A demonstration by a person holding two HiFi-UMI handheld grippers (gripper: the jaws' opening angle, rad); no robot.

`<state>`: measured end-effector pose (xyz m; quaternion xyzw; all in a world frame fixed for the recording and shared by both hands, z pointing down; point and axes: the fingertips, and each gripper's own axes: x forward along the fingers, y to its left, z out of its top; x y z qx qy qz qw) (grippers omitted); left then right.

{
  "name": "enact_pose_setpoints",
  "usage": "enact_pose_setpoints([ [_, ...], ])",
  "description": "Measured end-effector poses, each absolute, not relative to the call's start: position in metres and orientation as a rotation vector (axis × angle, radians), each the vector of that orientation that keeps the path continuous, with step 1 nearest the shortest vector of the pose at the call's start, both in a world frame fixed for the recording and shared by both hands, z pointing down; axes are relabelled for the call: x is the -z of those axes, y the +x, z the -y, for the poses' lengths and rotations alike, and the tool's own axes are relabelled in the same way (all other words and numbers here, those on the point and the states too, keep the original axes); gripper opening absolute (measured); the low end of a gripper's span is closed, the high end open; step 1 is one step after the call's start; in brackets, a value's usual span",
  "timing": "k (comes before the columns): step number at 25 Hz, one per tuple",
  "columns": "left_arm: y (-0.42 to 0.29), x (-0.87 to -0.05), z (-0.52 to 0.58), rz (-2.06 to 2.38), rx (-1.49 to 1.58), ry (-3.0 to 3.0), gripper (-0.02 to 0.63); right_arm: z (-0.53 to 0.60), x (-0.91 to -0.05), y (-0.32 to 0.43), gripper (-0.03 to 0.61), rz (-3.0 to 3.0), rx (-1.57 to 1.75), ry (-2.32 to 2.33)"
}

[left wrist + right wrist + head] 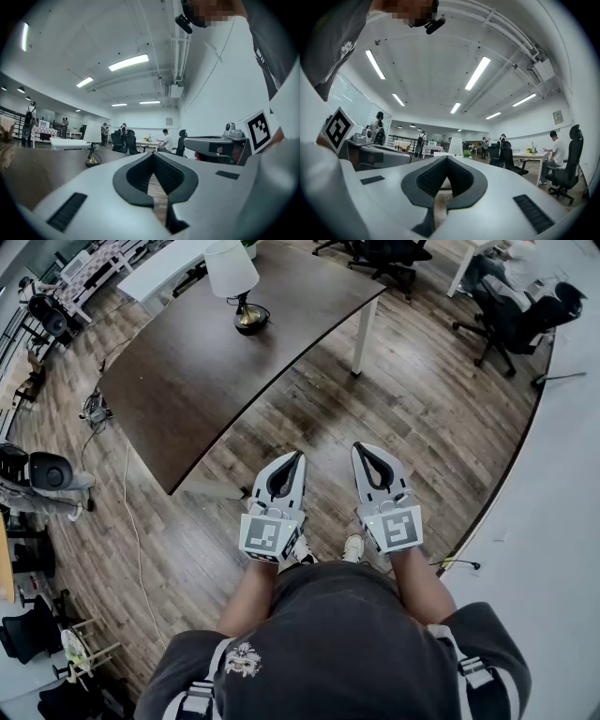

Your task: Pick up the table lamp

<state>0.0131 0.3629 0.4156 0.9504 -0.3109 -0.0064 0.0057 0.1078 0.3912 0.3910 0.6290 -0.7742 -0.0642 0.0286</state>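
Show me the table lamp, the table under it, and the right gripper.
table lamp (231,268), head view, on its white shade.
table (197,381), head view, on its bare dark top.
right gripper (367,452), head view, between its closed fingertips.

Far ahead of the left gripper (300,457), the table lamp (236,287) lost the top of its white shade (230,266) to the upper edge of the head view. In the right gripper view, the right gripper (447,160) covered the lamp's stem and base with its own body, so only the shade showed above the meeting jaw tips. In the left gripper view, the lamp's base (92,162) stood ahead and left of the gripper, too small for detail, and the people (165,140) at distant desks were too small to make out.
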Motion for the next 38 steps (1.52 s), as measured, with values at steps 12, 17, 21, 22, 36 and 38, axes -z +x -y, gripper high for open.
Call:
enact_pose_setpoints([
  [12,-0.052,-0.419,-0.329,1.006,-0.017,2.969,0.005,-0.358,-0.392,0.044,0.021,2.404,0.202,1.92],
  [17,-0.082,-0.417,-0.314,0.999,0.009,2.969,0.005,-0.34,-0.388,0.012,0.023,2.431,0.208,1.93],
  [21,-0.097,-0.41,-0.299,1.015,0.023,2.964,0.005,-0.328,-0.387,-0.009,0.022,2.431,0.208,1.905],
  [22,-0.098,-0.411,-0.296,1.012,0.032,2.962,0.006,-0.325,-0.388,-0.013,0.023,2.433,0.206,1.893],
  [36,-0.095,-0.424,-0.219,1.087,0.018,2.911,0.005,-0.248,-0.392,-0.003,0.023,2.492,0.156,1.831],
  [38,-0.085,-0.424,-0.203,1.101,0.017,2.896,0.005,-0.23,-0.392,0.011,0.021,2.502,0.144,1.834],
])
